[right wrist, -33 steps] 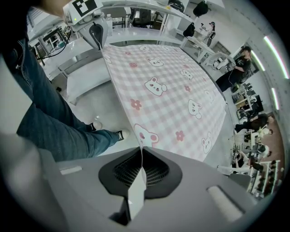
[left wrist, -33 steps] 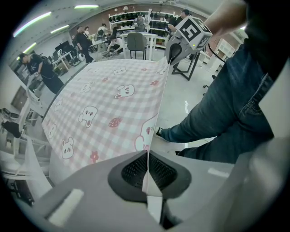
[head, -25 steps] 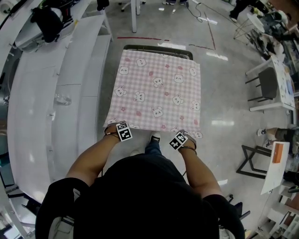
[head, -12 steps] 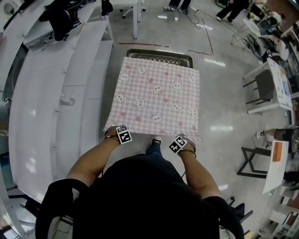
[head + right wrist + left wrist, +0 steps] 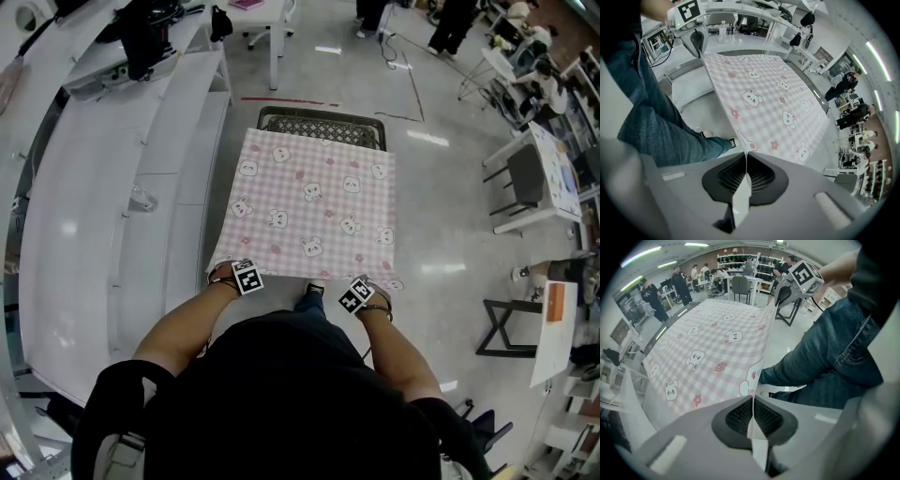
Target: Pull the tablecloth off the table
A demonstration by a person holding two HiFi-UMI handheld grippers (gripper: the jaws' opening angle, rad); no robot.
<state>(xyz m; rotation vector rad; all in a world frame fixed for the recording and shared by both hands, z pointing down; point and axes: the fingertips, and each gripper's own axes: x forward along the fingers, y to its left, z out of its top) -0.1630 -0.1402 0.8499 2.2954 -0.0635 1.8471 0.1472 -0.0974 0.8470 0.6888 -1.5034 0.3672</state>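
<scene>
At centre frame the tablecloth point(image 5: 314, 202) covers the bench point(image 5: 323, 123) except its far rim, left gripper point(image 5: 752, 414) and right gripper point(image 5: 746, 171) jaws each clamped on a near corner, presumably for an even pull.

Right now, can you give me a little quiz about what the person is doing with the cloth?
1. True or false: the left gripper has its jaws open and holds nothing.
2. What does the cloth look like? A) pink checks with little white animals B) blue stripes C) plain green
3. Fill in: the table shows bare only at its ___ edge (near or far from the person).

Key:
1. False: its jaws are shut on the cloth's edge, and so are those of the right gripper.
2. A
3. far
</scene>
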